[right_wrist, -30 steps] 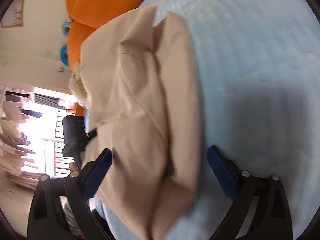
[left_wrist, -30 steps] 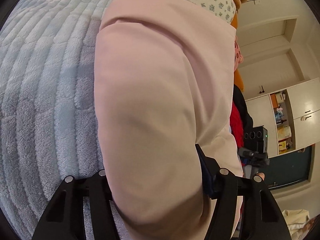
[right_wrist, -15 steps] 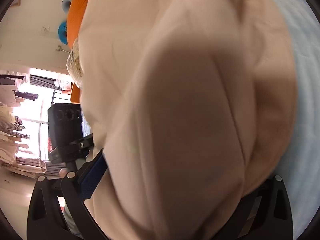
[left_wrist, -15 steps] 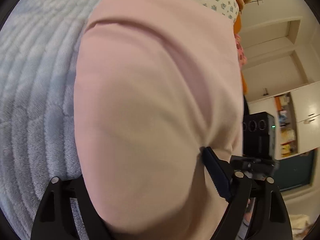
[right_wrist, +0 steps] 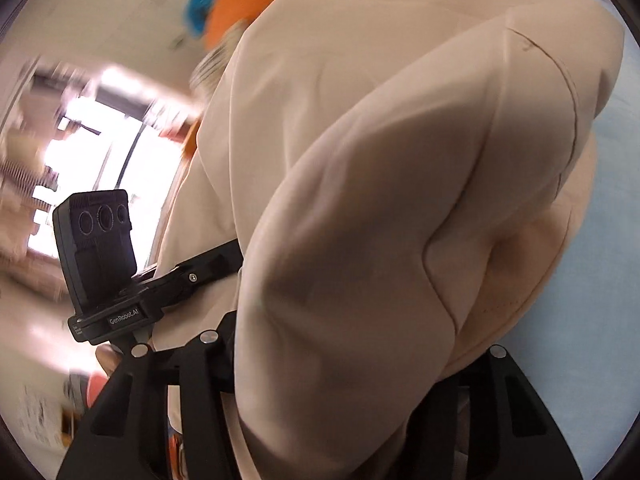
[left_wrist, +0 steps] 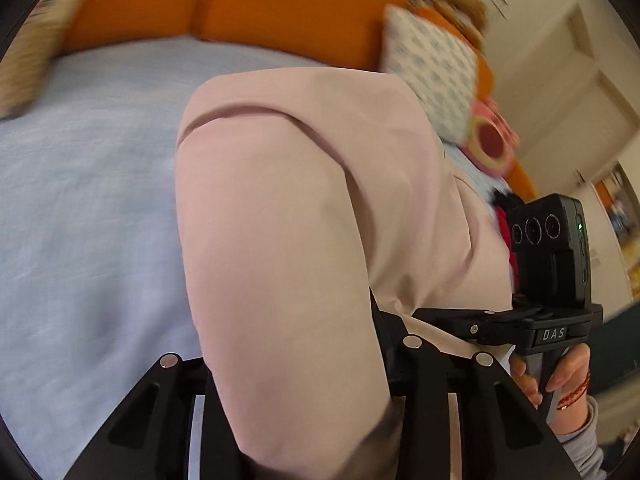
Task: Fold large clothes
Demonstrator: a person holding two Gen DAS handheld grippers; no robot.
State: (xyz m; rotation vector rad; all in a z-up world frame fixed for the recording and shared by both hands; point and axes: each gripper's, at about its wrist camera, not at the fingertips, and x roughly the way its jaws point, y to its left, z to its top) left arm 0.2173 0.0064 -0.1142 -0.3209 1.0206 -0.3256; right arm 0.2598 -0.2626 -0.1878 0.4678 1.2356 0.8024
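Both hand-held grippers' fingertips are hidden under the pink garment (left_wrist: 280,220).

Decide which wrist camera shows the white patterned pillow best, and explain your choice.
The left wrist view. There the patterned pillow stands behind the folded pink garment, against the orange cushions, its blue print visible though slightly blurred. The right wrist view shows nothing of it: the garment fills most of that frame.

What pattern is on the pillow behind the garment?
White with small blue-grey floral motifs; the pillow shows best in the left wrist view.

Tongs' tips (left_wrist: 296,364) under pink garment (left_wrist: 280,220)
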